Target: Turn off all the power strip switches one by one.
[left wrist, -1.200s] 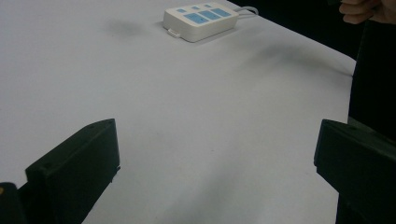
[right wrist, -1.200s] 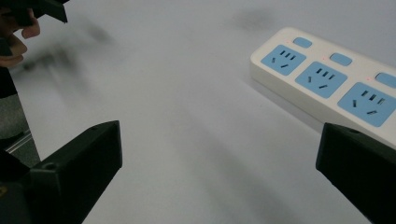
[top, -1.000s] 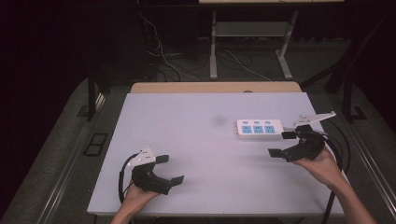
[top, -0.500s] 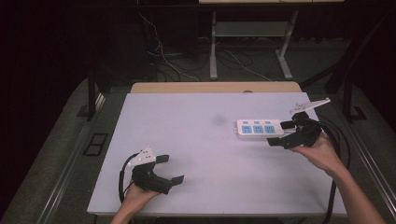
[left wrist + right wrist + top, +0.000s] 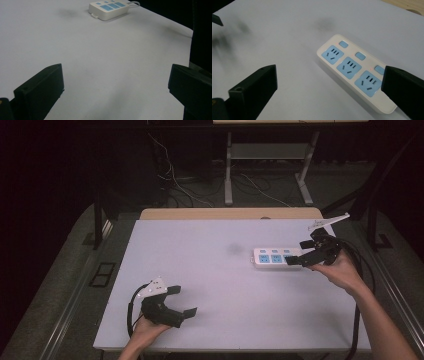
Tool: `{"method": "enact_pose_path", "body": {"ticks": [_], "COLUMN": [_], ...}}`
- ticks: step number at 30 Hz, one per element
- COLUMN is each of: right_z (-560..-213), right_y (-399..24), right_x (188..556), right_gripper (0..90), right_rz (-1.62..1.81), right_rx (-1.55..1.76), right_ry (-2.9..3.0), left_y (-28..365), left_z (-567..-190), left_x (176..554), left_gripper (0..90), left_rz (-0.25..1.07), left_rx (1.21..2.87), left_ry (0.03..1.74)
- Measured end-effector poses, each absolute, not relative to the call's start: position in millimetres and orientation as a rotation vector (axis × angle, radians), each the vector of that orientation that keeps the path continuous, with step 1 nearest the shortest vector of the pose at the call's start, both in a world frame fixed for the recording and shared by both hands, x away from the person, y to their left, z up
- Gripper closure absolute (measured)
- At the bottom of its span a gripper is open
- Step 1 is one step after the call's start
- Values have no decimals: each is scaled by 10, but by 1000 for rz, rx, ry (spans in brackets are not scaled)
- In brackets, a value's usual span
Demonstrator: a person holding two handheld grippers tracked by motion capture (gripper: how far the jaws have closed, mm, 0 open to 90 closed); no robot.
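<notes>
On the pale table (image 5: 215, 285) in a dark room, we see the power strip (image 5: 276, 258) at right of frame, lengthwise left-right, just beside our spread right gripper (image 5: 302, 252); the spread left gripper (image 5: 181, 301) sits lower left, well apart.

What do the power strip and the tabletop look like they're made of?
Power strip: seemingly moulded plastic, glossy white shell with rounded edges and matte light-blue socket faces and buttons. Table: smooth matte pale-grey surface, probably laminate; a wood-coloured edge shows at the far side.
</notes>
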State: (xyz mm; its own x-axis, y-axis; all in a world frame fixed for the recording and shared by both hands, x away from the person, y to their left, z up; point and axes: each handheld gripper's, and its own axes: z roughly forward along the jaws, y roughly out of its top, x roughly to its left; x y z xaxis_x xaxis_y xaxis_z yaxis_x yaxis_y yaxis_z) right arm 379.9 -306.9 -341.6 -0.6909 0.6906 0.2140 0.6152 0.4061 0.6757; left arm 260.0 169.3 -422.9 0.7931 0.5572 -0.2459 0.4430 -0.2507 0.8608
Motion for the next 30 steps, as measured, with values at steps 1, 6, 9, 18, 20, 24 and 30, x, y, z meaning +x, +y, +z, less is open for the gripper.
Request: {"method": "enact_pose_path", "body": {"ticks": [1, 6, 9, 18, 20, 24, 30], "right_z": [-3417, -3407, -3401, -3455, -3469, -3498, -3583], "right_y": [-3082, -3108, -3121, -3125, -3118, -3118, -3202], "right_x": [3833, 3900, 3948, 4133, 4166, 4218, 4325], "right_gripper": [1, 1, 1, 5, 118, 236, 418], "right_rz": [1148, 1134, 1127, 1091, 1064, 998, 976], "right_rx": [1197, 1209, 1216, 1229, 1229, 1249, 1321], "right_ry": [2546, 2532, 2527, 2489, 2495, 2482, 2462], "left_y": [1691, 1693, 1694, 1714, 1716, 1727, 1746], "left_z": [-4230, -4228, -4229, -4225, -4216, -4205, -4202], "left_x": [2600, 2598, 2601, 2608, 2604, 2598, 2598], "left_gripper": [0, 0, 0, 0, 0, 0, 0], "left_rz": [132, 133, 123, 111, 120, 134, 138], "left_rx": [1887, 1887, 1882, 1870, 1863, 1853, 1850], "left_ry": [759, 756, 755, 761, 761, 759, 762]}}
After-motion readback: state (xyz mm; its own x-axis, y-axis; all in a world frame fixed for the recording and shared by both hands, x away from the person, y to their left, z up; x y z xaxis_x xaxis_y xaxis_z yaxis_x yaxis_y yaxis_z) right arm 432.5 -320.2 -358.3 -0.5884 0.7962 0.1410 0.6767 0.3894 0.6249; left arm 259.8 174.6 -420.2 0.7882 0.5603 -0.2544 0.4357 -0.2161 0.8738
